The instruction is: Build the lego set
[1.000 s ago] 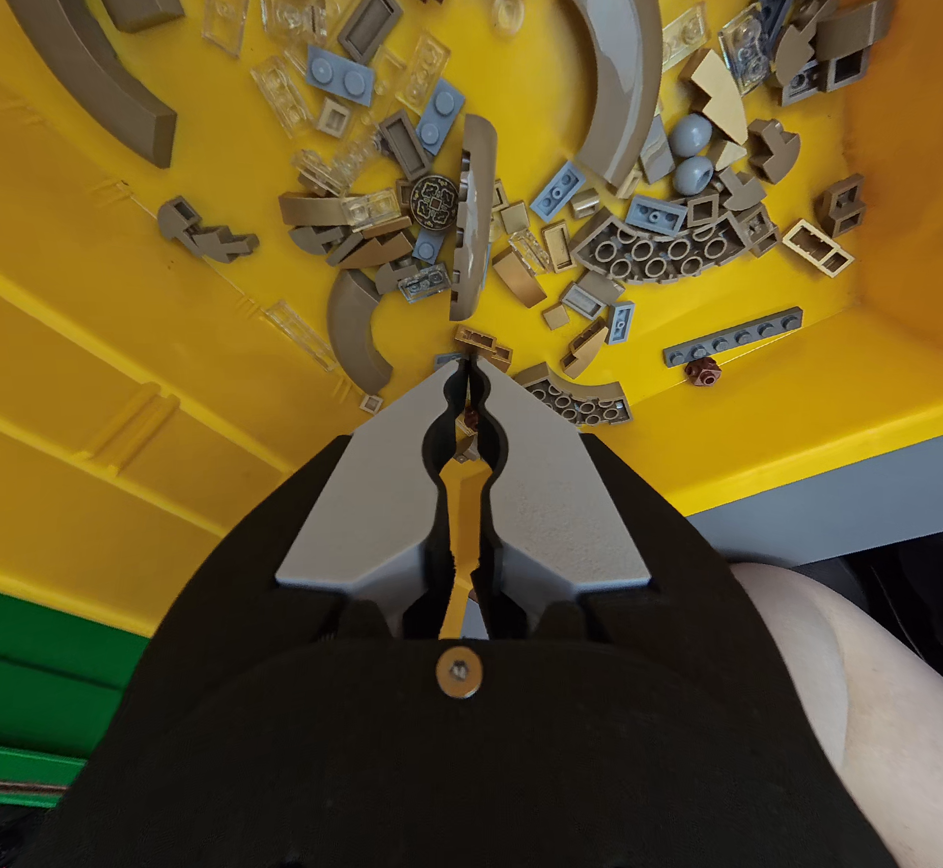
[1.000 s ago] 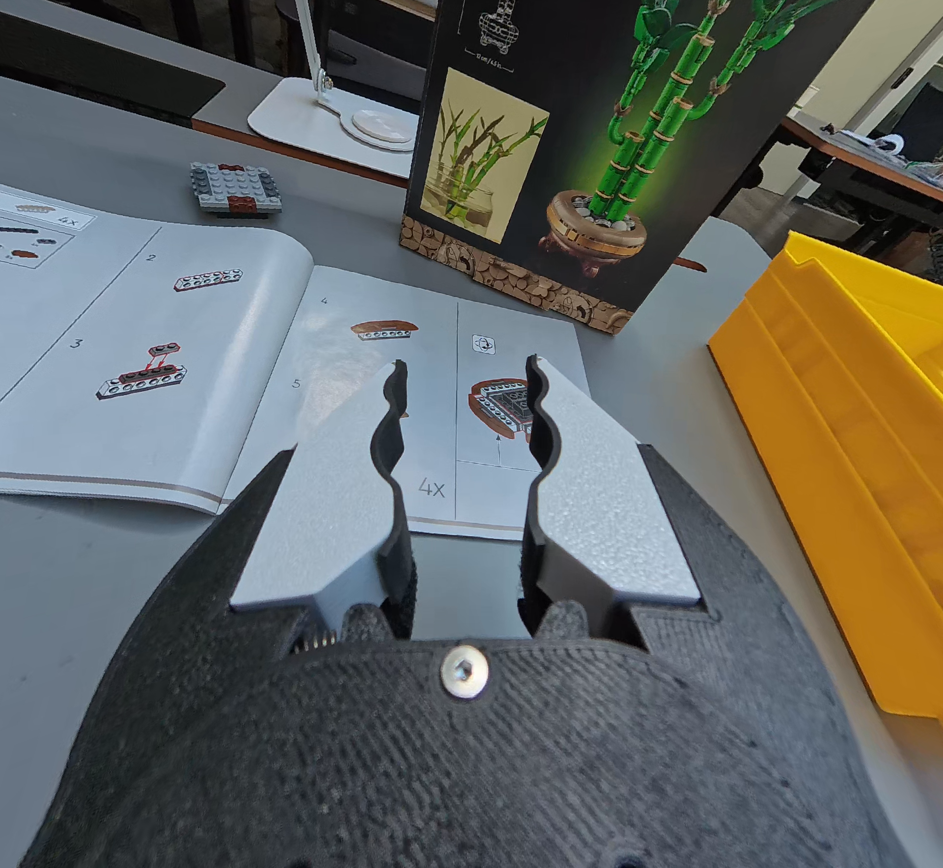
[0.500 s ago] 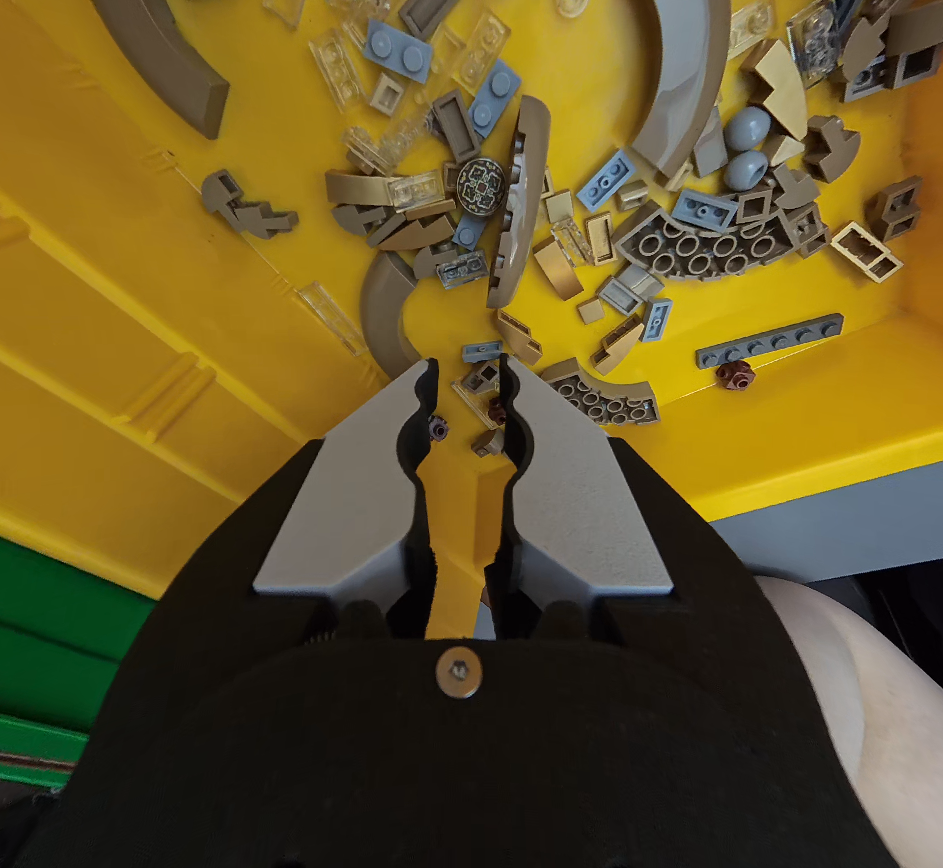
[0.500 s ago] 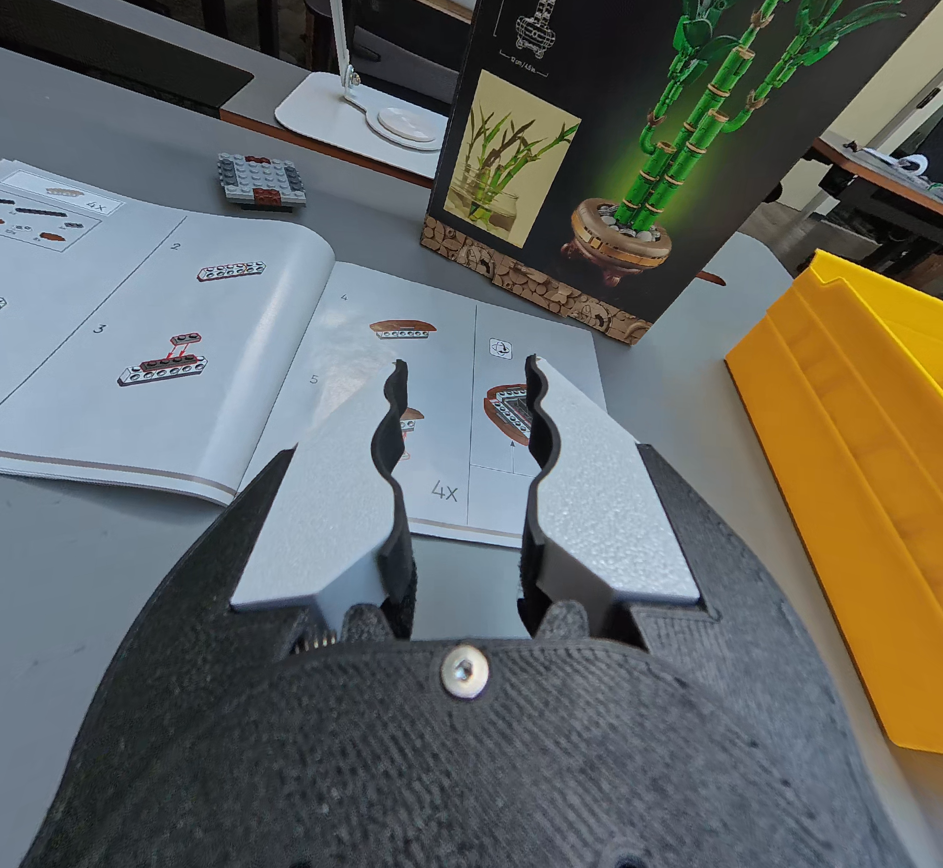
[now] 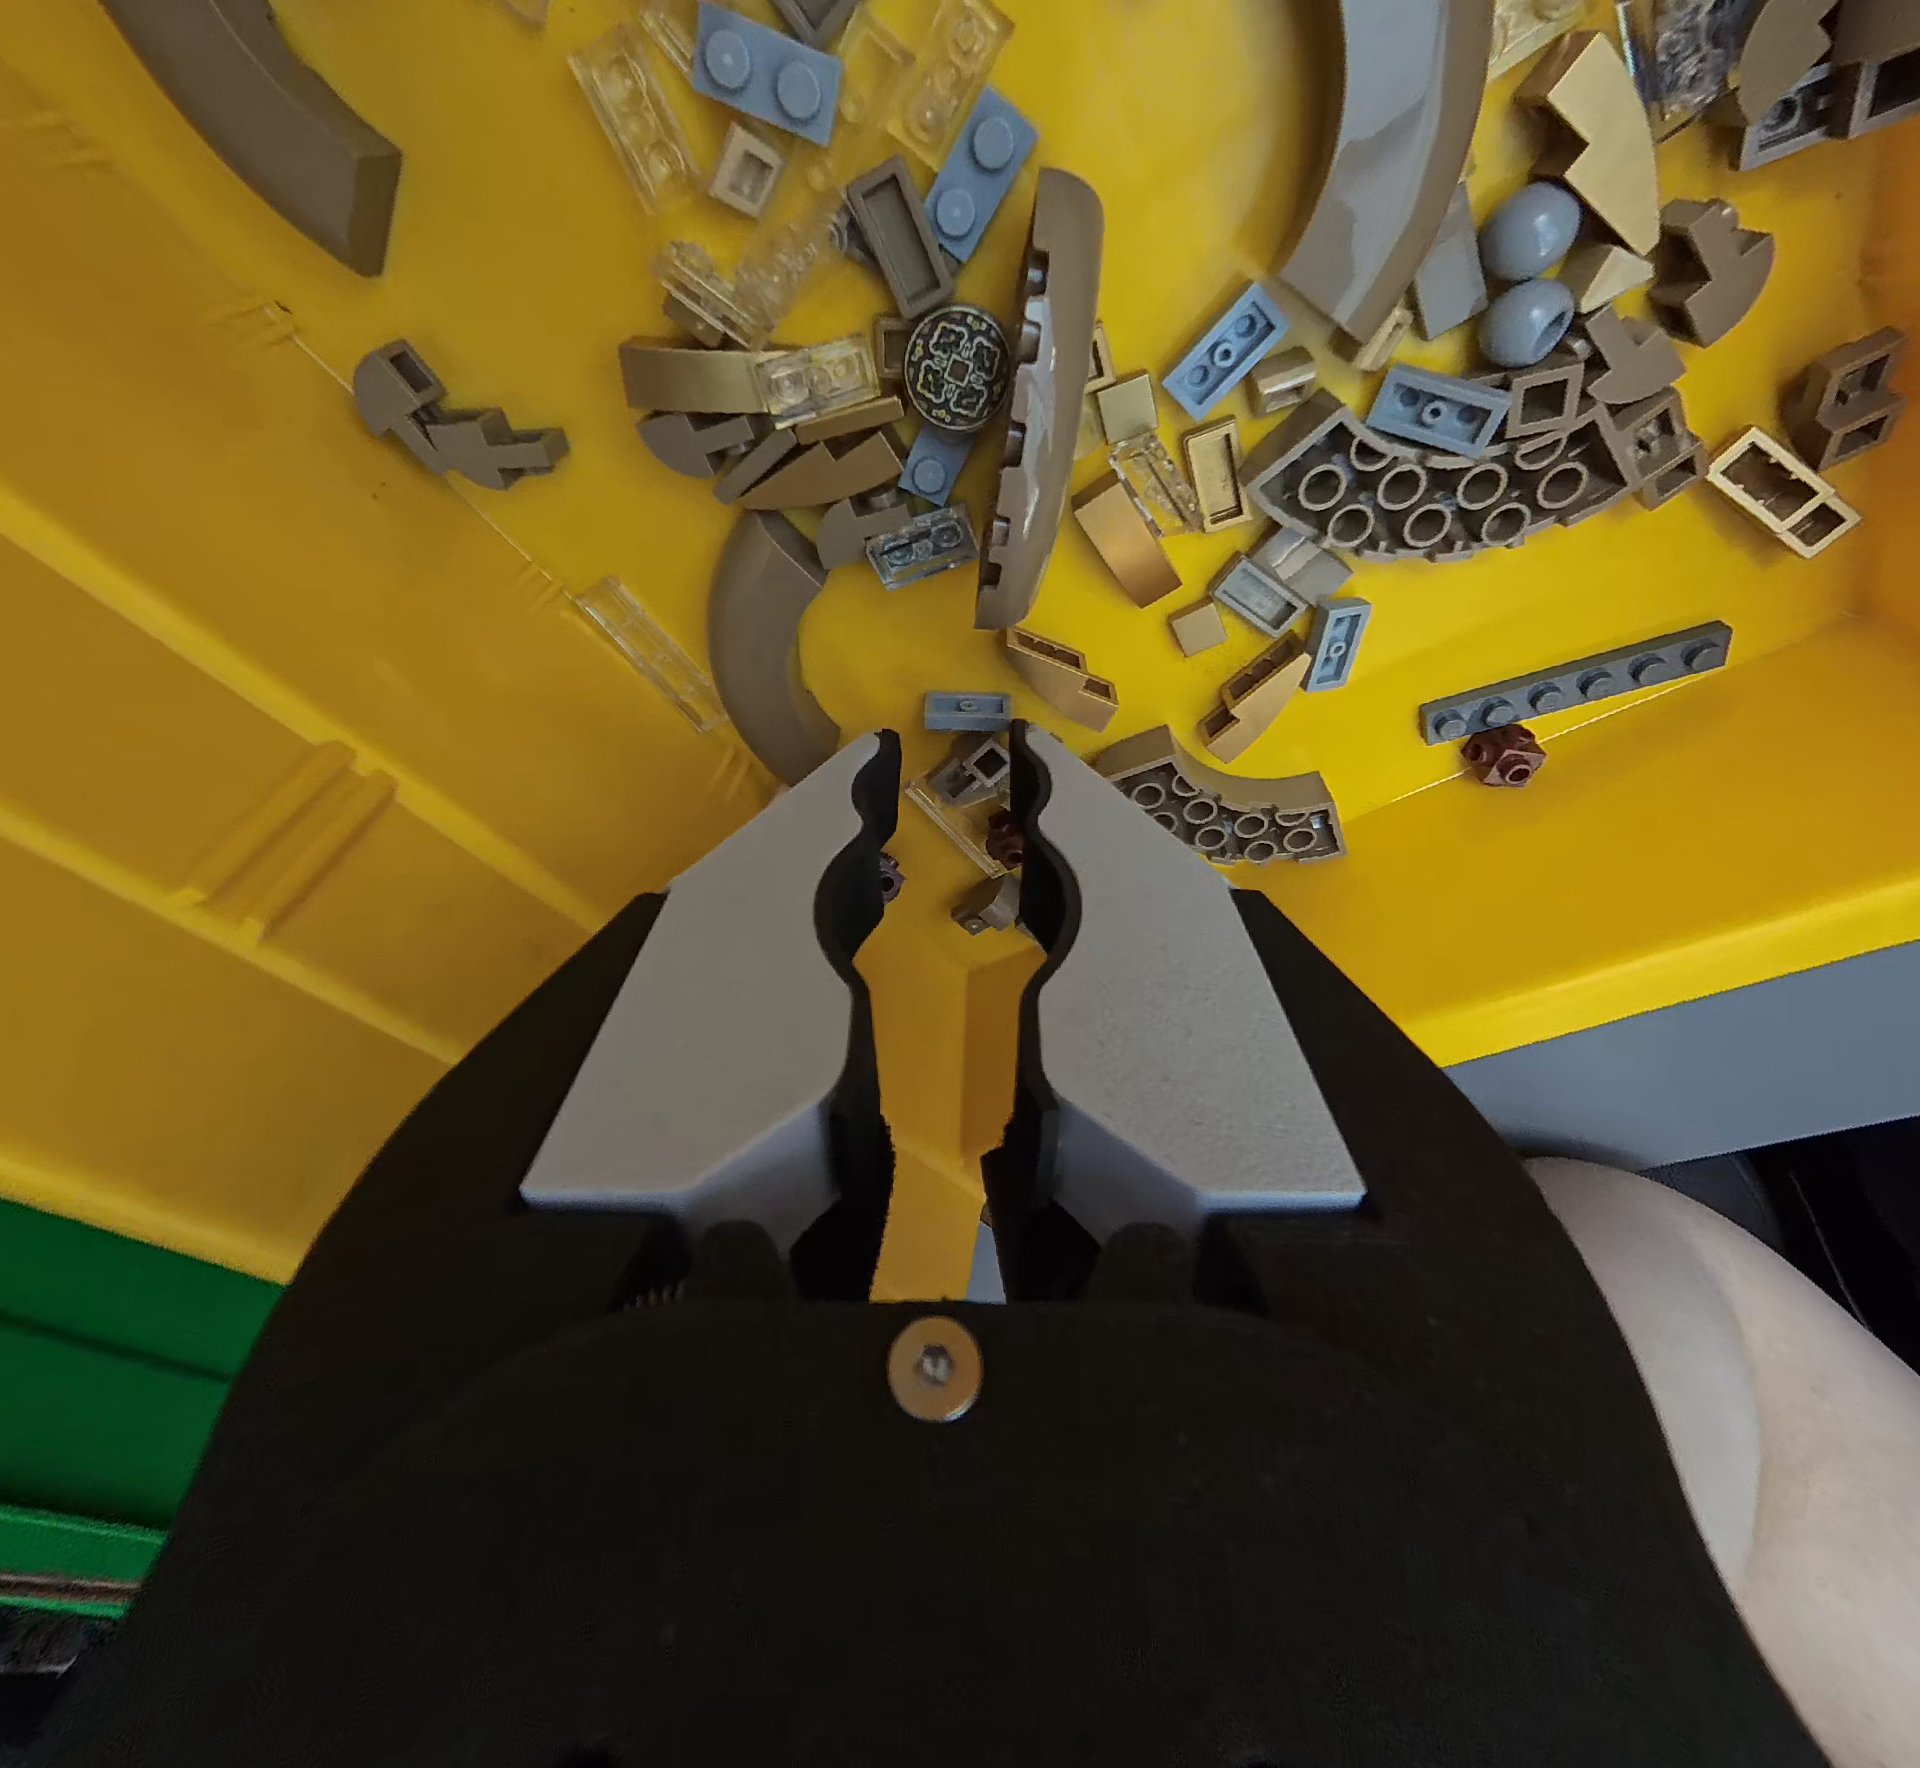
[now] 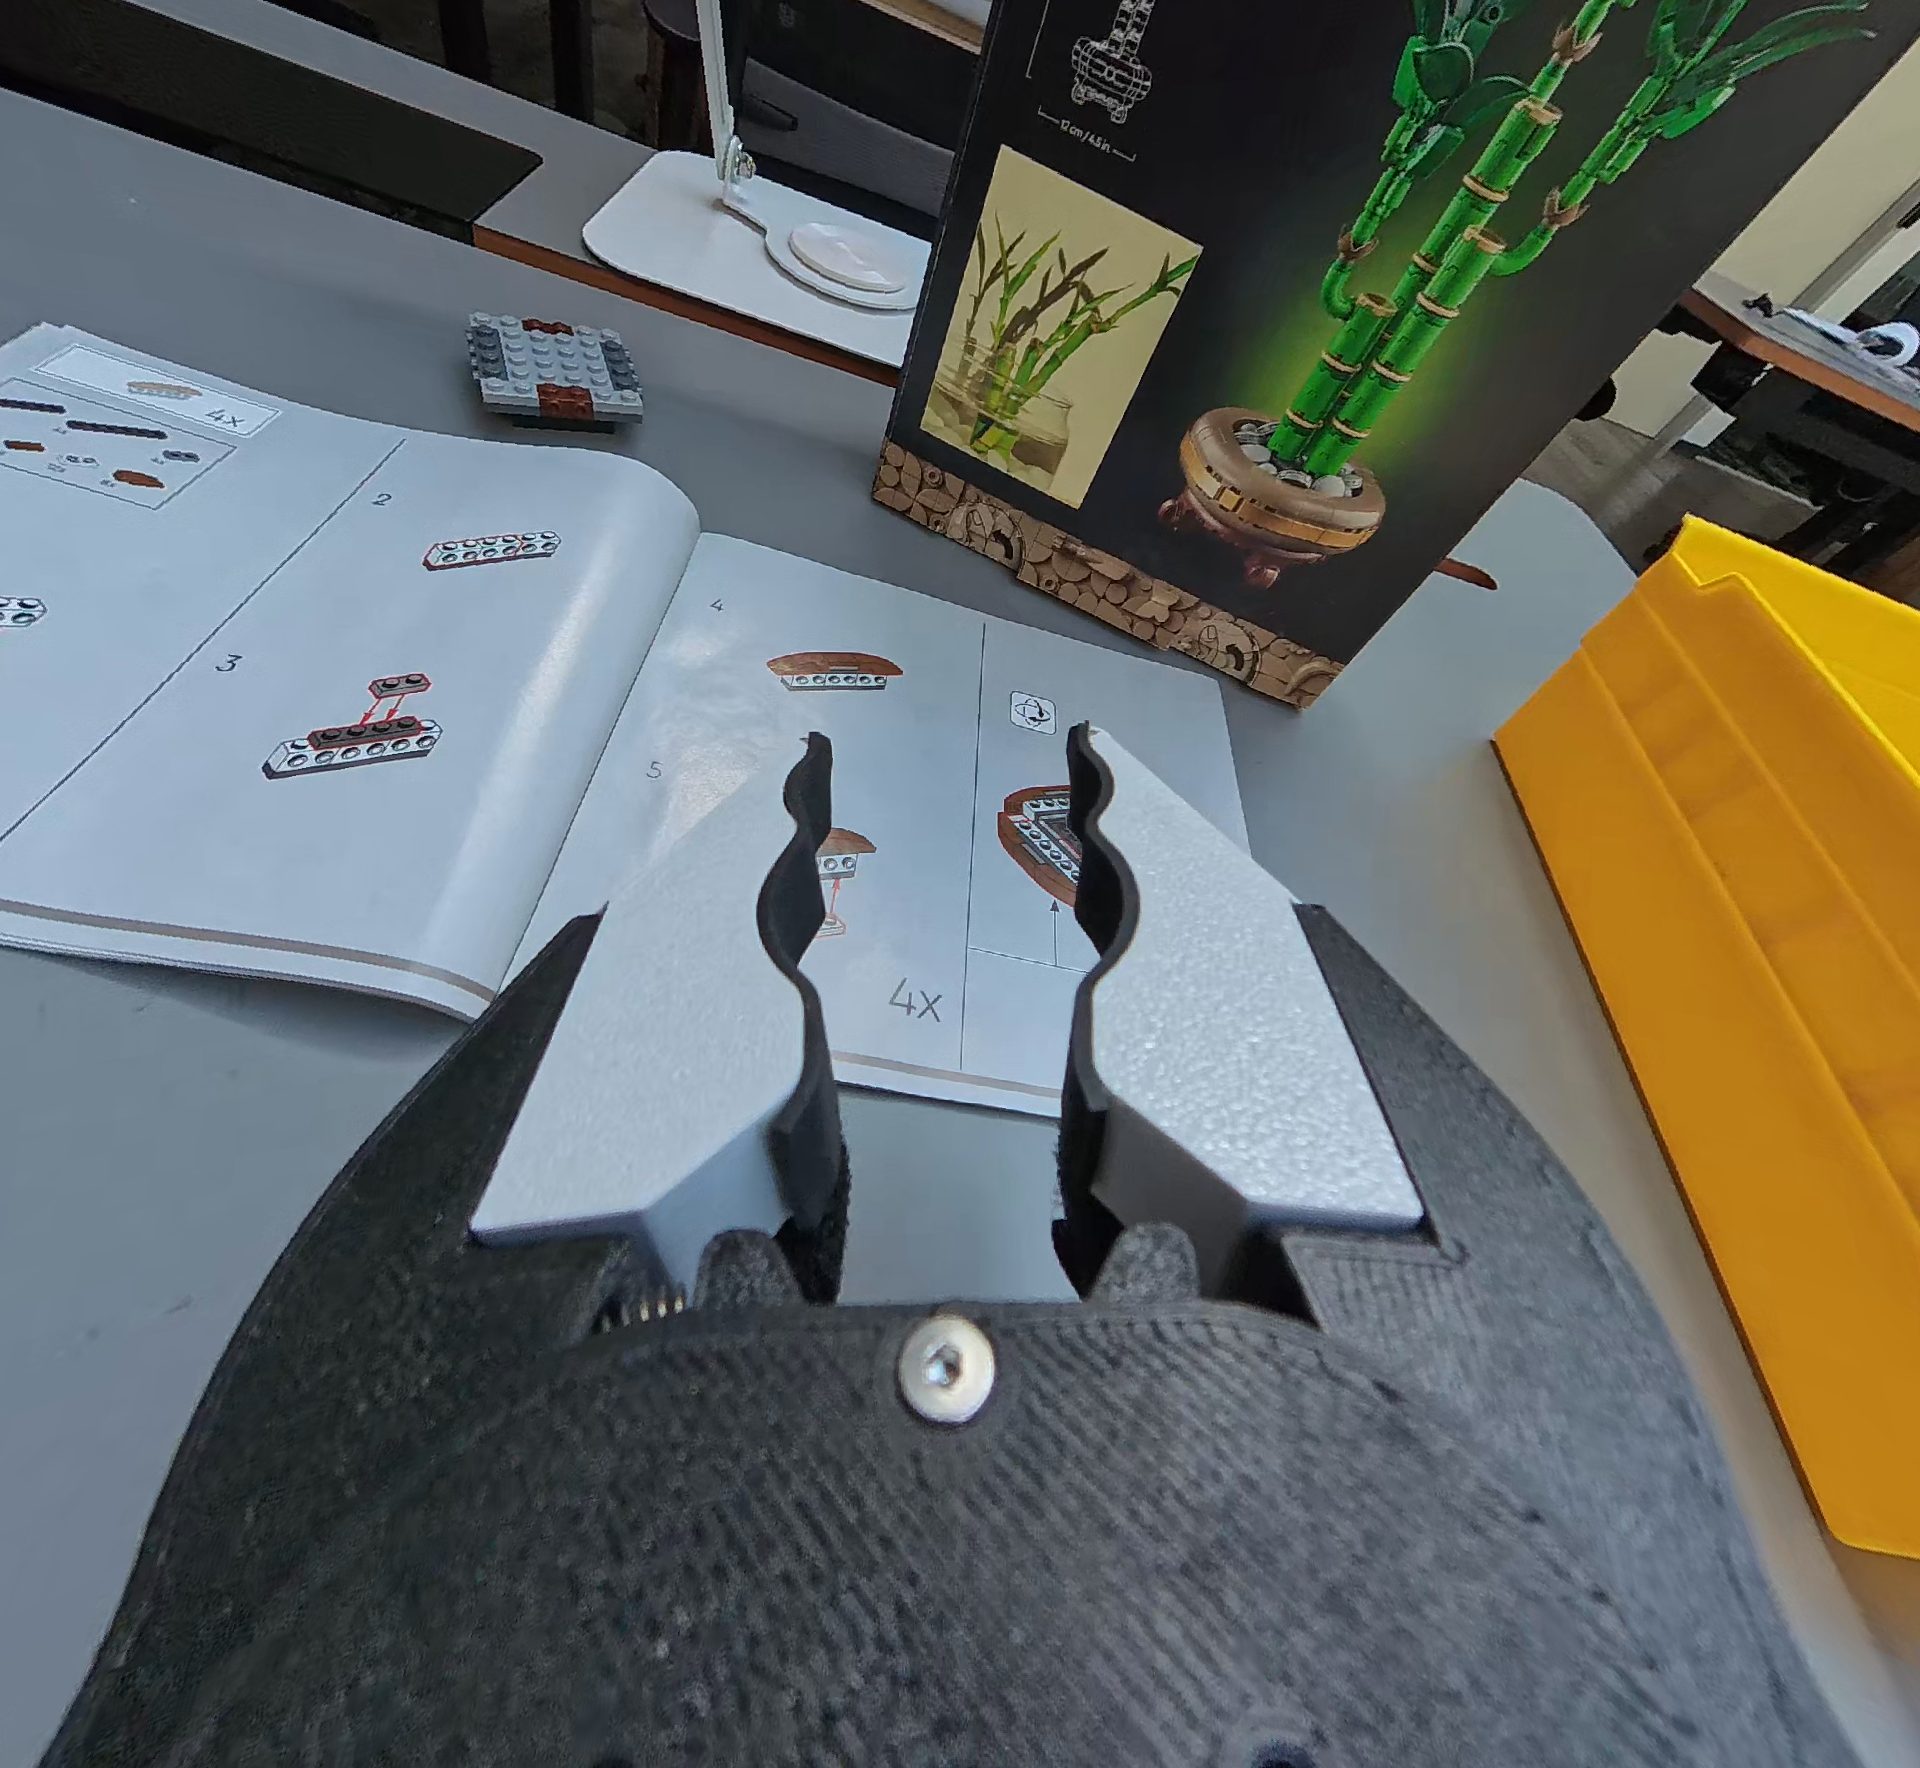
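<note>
In the left wrist view my left gripper point(image 5: 951, 739) hangs open over a yellow bin point(image 5: 312, 679) full of loose Lego pieces. Small pieces lie between its fingers: a tan hollow piece point(image 5: 977, 768), a dark red stud point(image 5: 1003, 835) and a clear plate point(image 5: 951, 809). It holds nothing. In the right wrist view my right gripper point(image 6: 948, 739) is open and empty above the open instruction booklet point(image 6: 416, 679). A small grey plate assembly with dark red parts point(image 6: 556, 373) sits on the grey table behind the booklet.
The bin holds large tan arches point(image 5: 1371, 108), a round printed tile point(image 5: 956, 368), a long dark grey plate point(image 5: 1574, 679) and a second dark red stud point(image 5: 1503, 755). The set's box point(image 6: 1351, 264) stands behind the booklet. The yellow bin's wall point(image 6: 1714, 939) is at right. A white lamp base point(image 6: 748, 232) sits behind. The left gripper's tips are roughly 65 cm from the right gripper's.
My left gripper was shut a second ago and has opened, with the bin's pieces now lower in its view. My right gripper stayed open and its view shifted slightly over the booklet.
</note>
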A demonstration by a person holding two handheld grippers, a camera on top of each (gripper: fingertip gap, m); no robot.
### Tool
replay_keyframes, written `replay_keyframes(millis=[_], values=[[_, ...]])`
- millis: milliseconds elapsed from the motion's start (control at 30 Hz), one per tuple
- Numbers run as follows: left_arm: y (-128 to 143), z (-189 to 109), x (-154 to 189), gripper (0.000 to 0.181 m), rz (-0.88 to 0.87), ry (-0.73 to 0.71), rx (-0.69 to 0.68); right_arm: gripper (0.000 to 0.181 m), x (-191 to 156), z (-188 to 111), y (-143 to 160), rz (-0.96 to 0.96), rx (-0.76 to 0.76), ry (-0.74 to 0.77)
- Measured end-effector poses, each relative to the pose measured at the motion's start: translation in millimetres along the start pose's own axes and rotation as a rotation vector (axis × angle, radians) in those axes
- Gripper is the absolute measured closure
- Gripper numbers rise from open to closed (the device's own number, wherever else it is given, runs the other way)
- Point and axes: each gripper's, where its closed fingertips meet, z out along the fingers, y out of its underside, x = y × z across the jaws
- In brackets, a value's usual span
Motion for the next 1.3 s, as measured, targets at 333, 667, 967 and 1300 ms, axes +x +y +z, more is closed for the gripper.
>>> replay_keyframes(millis=[333, 667, 967, 1300], values=[[-7, -2, 2, 0.161, 0.026, -0.009, 0.025, 0.137, -1, 0, 1, 0.001, -0.002, -0.008], [-9, -37, -6, 0.167, 0.013, -0.131, 0.133, 0.137, -3, 1, 1, -0.01, -0.005, -0.014], [-90, -177, 116, 0.167, 0.287, -0.013, 0.829, 0.136, -10, -2, -7, -0.053, 0.046, -0.035], [-145, -230, 338, 0.167, 0.474, 0.775, 1.208, 0.135, -105, -102, -113, -0.088, 0.605, -0.357]])
